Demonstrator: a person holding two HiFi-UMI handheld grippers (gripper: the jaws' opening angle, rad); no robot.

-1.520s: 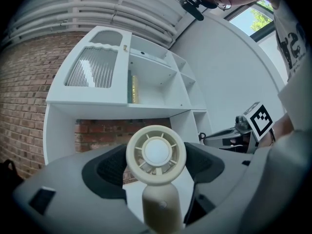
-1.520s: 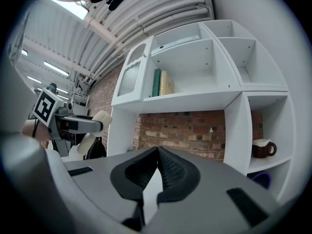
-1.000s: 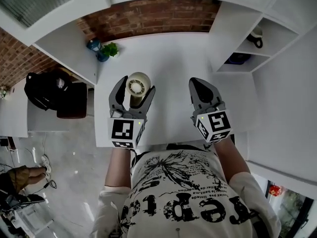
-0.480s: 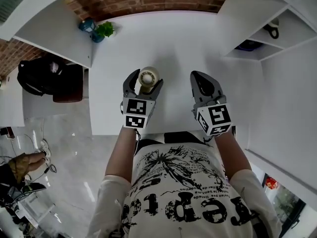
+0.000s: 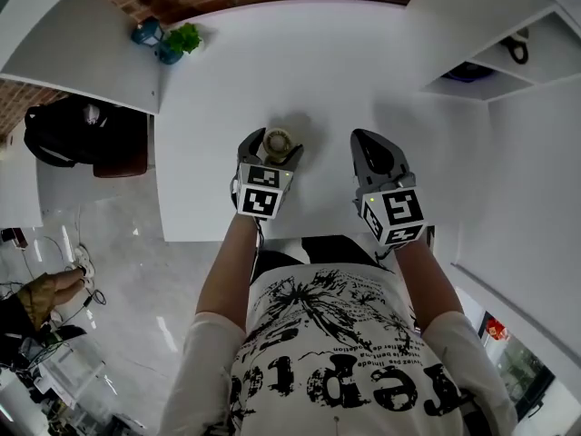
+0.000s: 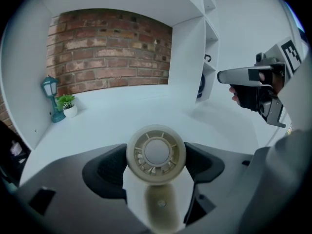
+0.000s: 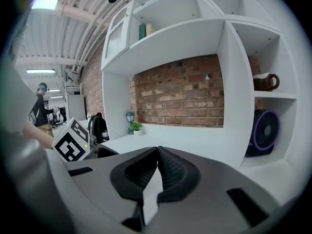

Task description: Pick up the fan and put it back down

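**Fan nearly back on the desk, left gripper still clamped on it**

The small cream fan [image 5: 278,140] sits upright between the jaws of the left gripper [image 5: 274,146], its round grille facing up. In the left gripper view both dark pads press against its sides, so the grip is firm. Over the last second the fan has shrunk steadily in the head view and its soft shadow now lies just beside it on the white desk [image 5: 363,62]. I read this as the lowering half of the task almost done. Whether the base already touches the desk cannot be told.

The right gripper [image 5: 368,145] hovers near, to the right, with its jaws closed on nothing and taking no part. A potted plant [image 5: 186,36] stands well apart at the desk's far left corner.

What seems left is release and withdrawal.
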